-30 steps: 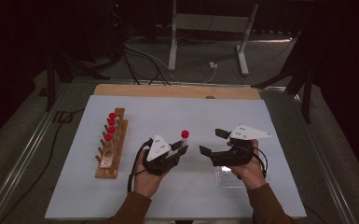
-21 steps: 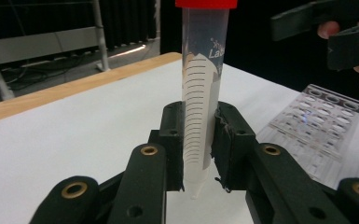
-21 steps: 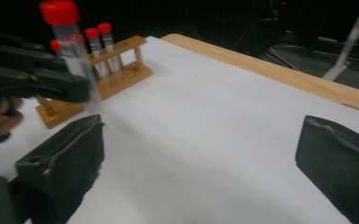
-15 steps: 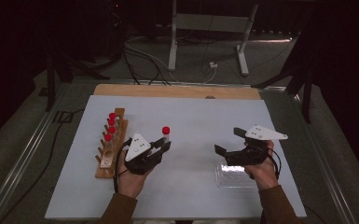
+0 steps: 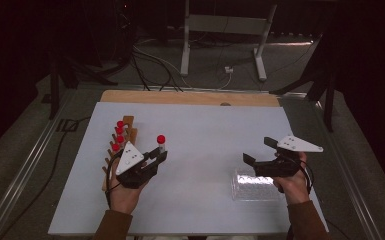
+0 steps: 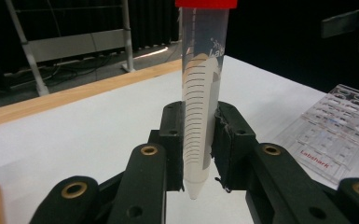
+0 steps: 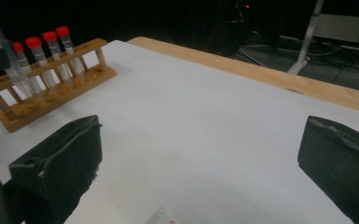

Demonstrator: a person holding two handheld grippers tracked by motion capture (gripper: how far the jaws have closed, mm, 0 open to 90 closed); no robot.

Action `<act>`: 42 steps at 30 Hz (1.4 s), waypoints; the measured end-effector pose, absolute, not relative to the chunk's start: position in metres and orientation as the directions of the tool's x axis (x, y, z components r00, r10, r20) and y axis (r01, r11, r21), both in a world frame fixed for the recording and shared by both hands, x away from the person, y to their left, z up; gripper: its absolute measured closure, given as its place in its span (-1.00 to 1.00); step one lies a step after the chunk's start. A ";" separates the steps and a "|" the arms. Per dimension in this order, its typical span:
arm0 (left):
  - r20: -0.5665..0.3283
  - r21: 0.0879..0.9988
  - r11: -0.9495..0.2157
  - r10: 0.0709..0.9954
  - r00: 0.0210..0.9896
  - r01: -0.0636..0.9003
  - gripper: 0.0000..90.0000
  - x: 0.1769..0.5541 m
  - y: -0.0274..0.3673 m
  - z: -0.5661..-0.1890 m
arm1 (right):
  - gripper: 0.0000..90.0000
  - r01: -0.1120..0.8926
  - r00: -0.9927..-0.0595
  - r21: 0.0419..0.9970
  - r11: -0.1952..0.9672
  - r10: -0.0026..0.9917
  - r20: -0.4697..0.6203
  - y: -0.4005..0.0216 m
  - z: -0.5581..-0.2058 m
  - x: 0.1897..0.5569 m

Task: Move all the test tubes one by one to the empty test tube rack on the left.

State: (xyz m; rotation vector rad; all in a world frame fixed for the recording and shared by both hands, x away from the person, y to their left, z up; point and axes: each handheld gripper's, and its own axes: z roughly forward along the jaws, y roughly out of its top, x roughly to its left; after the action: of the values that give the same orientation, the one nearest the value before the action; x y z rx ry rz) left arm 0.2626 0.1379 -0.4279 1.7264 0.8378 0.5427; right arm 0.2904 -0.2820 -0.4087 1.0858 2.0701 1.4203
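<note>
Left gripper (image 5: 156,159) is clamping a clear tube w/ a red cap (image 5: 161,142), holding it upright just right of the wooden rack (image 5: 128,123) on the left side of the white counter (image 5: 205,130). In the left gripper view the tube (image 6: 200,100) is sitting squarely between both pads, which are pressing on its lower half, and its pointed tip is poking out below them w/ the counter (image 6: 74,135) behind it; graduation marks are running up the side and some printed lettering is showing near the top, too cut off to read. The rack is holding four more red-capped tubes (image 5: 118,135) in a row, and they're standing upright in the right gripper view too (image 7: 44,58), rack (image 7: 51,91) angled off at far left. Right gripper (image 5: 261,155) is hanging wide open w/ nothing between the jaws, and they've just been opening further. It's hovering over the right part of the counter, right above a clear plastic tray (image 5: 255,184) lying flat near the front edge. That tray is also showing at the right in the left gripper view (image 6: 340,135), w/ a grid of small wells and a red label on it. The two grippers are sitting well apart.
</note>
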 end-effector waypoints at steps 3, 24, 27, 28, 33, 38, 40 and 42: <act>-0.049 0.951 -0.158 0.771 0.635 0.266 0.68 0.261 0.146 -0.427 | -1.00 0.371 -0.611 0.913 0.169 0.785 0.103 -0.287 -0.409 0.290; -0.047 0.950 -0.130 0.839 0.542 0.284 0.68 0.242 0.208 -0.431 | -1.00 0.383 -0.595 0.911 0.151 0.795 0.119 -0.294 -0.416 0.288; -0.048 0.949 -0.126 0.849 0.527 0.290 0.68 0.240 0.215 -0.434 | -1.00 0.382 -0.595 0.912 0.149 0.795 0.120 -0.294 -0.416 0.288; -0.050 0.949 -0.123 0.853 0.520 0.292 0.68 0.240 0.217 -0.435 | -1.00 0.382 -0.596 0.912 0.149 0.794 0.120 -0.294 -0.416 0.288; -0.052 0.947 -0.113 0.870 0.490 0.302 0.68 0.239 0.228 -0.438 | -1.00 0.383 -0.593 0.912 0.146 0.796 0.122 -0.295 -0.417 0.287; -0.052 0.944 -0.108 0.885 0.462 0.313 0.68 0.240 0.235 -0.442 | -1.00 0.382 -0.592 0.913 0.144 0.797 0.122 -0.296 -0.417 0.287; -0.050 0.942 -0.107 0.890 0.452 0.317 0.68 0.241 0.238 -0.444 | -1.00 0.384 -0.590 0.912 0.144 0.798 0.123 -0.296 -0.417 0.287; -0.049 0.942 -0.105 0.895 0.443 0.317 0.68 0.241 0.239 -0.445 | -1.00 0.384 -0.589 0.912 0.143 0.799 0.123 -0.297 -0.418 0.287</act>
State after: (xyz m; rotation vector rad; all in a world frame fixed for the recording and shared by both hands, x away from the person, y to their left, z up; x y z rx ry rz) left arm 0.2411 0.2392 -0.4449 1.6561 1.0689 0.6954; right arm 0.2870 -0.2965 -0.4179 1.1332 2.0345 1.4347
